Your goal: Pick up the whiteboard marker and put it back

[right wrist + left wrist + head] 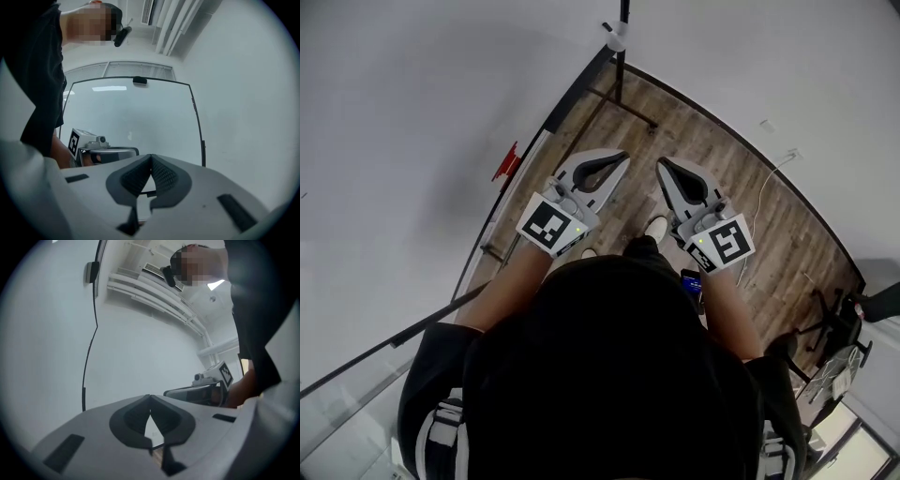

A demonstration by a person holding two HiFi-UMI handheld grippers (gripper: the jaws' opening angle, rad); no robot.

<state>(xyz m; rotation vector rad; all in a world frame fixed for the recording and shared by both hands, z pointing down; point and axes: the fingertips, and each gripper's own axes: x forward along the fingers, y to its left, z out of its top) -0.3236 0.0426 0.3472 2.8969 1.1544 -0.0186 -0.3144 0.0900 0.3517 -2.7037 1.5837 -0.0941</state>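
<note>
**Both grippers closed and empty, held level over the wooden floor**

The person holds the left gripper and the right gripper side by side in front of the body, near each other but apart, both pointing away from the person. In the left gripper view, the left gripper has its jaws together with the tips meeting and nothing between them. The right gripper is the same in its own view: jaws closed, nothing gripped.

Below the grippers lies a wooden floor, and one white shoe shows just near of them. On the left stands a whiteboard with a dark frame. The right gripper view shows that whiteboard ahead, with its dark frame and rounded upper corners.

A small red object sits at the whiteboard's lower edge, left of the left gripper and apart from it. It is too small to tell what it is, so the whiteboard marker cannot be placed with certainty. A white cable runs across the floor at the far right.
</note>
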